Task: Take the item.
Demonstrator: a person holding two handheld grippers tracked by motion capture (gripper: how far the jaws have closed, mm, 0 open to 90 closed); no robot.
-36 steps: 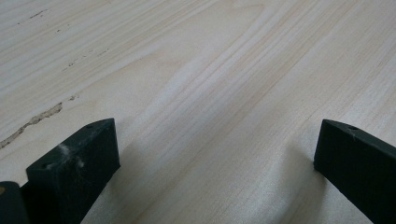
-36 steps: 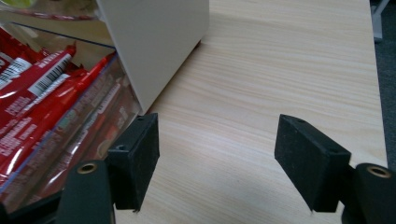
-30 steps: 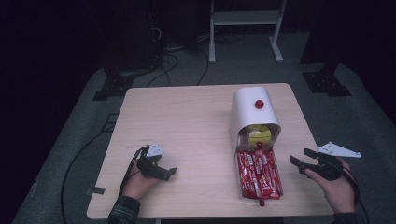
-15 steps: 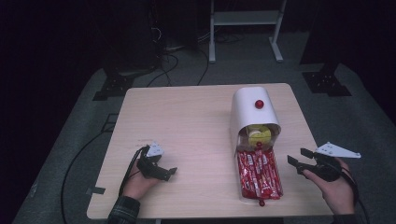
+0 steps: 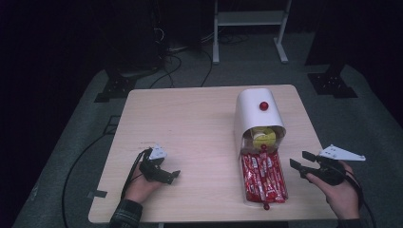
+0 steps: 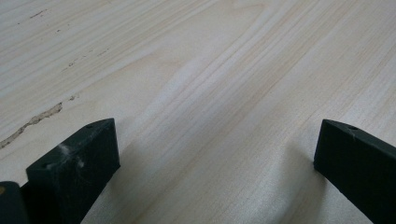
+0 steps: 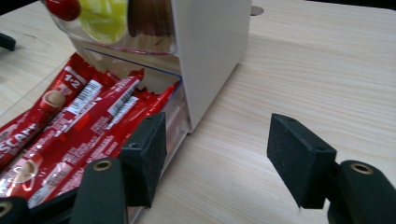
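Just right of the white dispenser's pulled-out clear drawer of red sachets (image 5: 263, 176), the right gripper (image 5: 299, 163), its empty jaws narrowing, has grasped nothing; the left gripper (image 5: 172, 176) rests open, empty, well left of it.

A pale wooden table (image 5: 190, 128) with rounded corners stands on grey carpet (image 5: 85, 142), and its grain runs in long light streaks, with a chipped scratch (image 6: 32, 122) showing in the left gripper view. On its right half sits a white storage box (image 5: 254, 114) with a rounded top and a small red knob (image 5: 263, 106), and from its front a clear drawer (image 5: 263, 176) is pulled out flat on the tabletop toward the near edge, packed with red snack packets (image 7: 70, 126). The left half and the far strip of the tabletop are bare wood.
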